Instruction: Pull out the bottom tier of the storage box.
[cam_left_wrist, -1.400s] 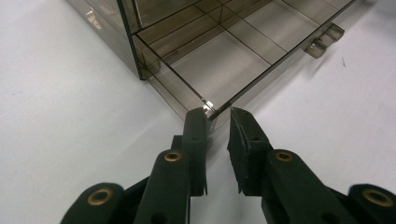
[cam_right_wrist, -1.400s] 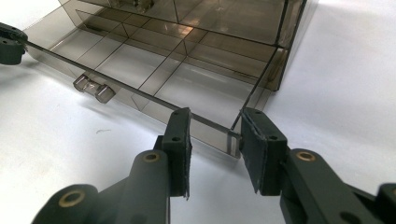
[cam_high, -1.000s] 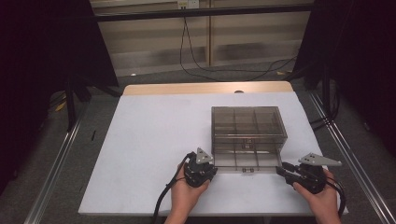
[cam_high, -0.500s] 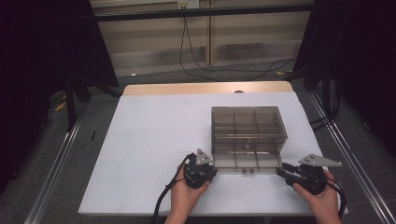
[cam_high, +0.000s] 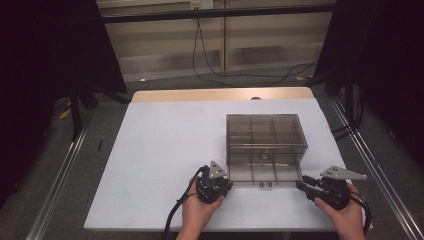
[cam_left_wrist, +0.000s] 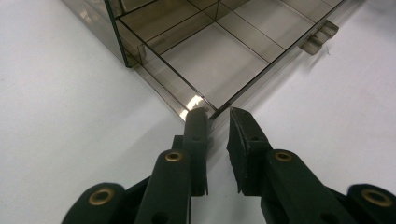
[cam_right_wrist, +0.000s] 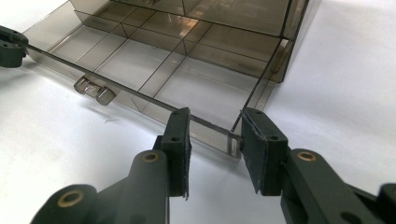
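Right tongs (cam_right_wrist: 215, 133) astride corner of smoky clear divided box (cam_right_wrist: 196, 60), white table (cam_right_wrist: 345, 70)

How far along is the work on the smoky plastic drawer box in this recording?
Done: the lower drawer stands partly out of the clear box, its compartments bare. In hand: the left hand-held gripper and the right hand-held gripper each straddle a front corner of the drawer; whether the pads press is unclear. Left: probably sliding it fully out or back in.

Smoky transparent compartment box (cam_high: 265, 145) on the white table, its lid swung open flat toward the near edge
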